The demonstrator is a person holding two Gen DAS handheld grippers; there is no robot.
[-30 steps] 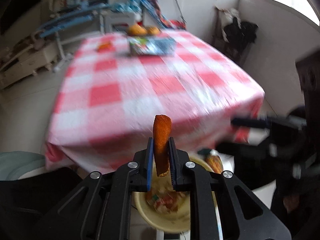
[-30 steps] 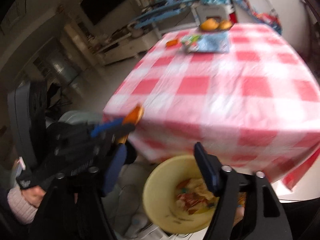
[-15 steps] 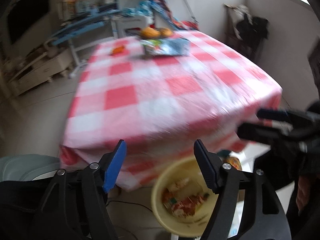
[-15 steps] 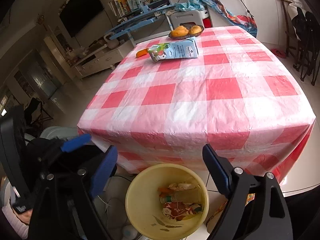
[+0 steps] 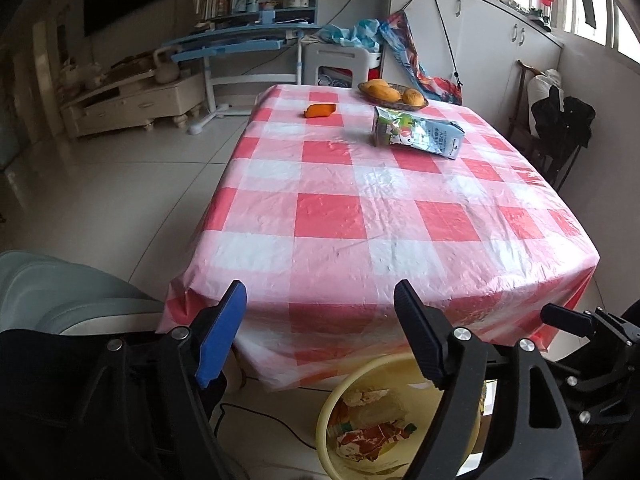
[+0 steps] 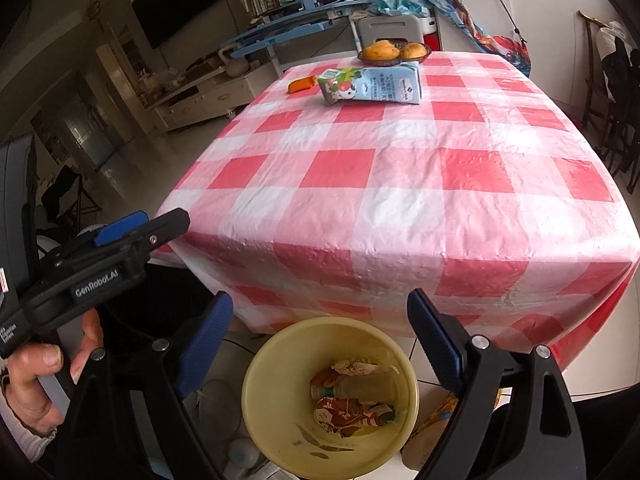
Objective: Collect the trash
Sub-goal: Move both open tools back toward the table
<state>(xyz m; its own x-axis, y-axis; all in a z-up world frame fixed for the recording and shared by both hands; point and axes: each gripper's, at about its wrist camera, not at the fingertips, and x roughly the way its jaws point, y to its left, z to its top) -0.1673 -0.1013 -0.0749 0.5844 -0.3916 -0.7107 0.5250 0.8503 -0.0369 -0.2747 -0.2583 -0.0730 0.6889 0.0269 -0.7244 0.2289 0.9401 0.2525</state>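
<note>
Trash sits on my red-and-white checked plastic tablecloth, crinkled and glossy. From the left I see an orange peel-like scrap lying flat, then a flattened printed drink carton on its side, its small lettering too fine to read. Behind them is a shallow woven basket of yellow-orange fruit. Below the table's near edge stands a round pale-yellow plastic bin holding crumpled wrappers and a clear bottle. My left gripper has just been opening and stands spread with nothing between its ribbed pads; its side reads "GenRobot.AI" in the right view. My right gripper, jaws parted and bare, hangs over the bin.
</note>
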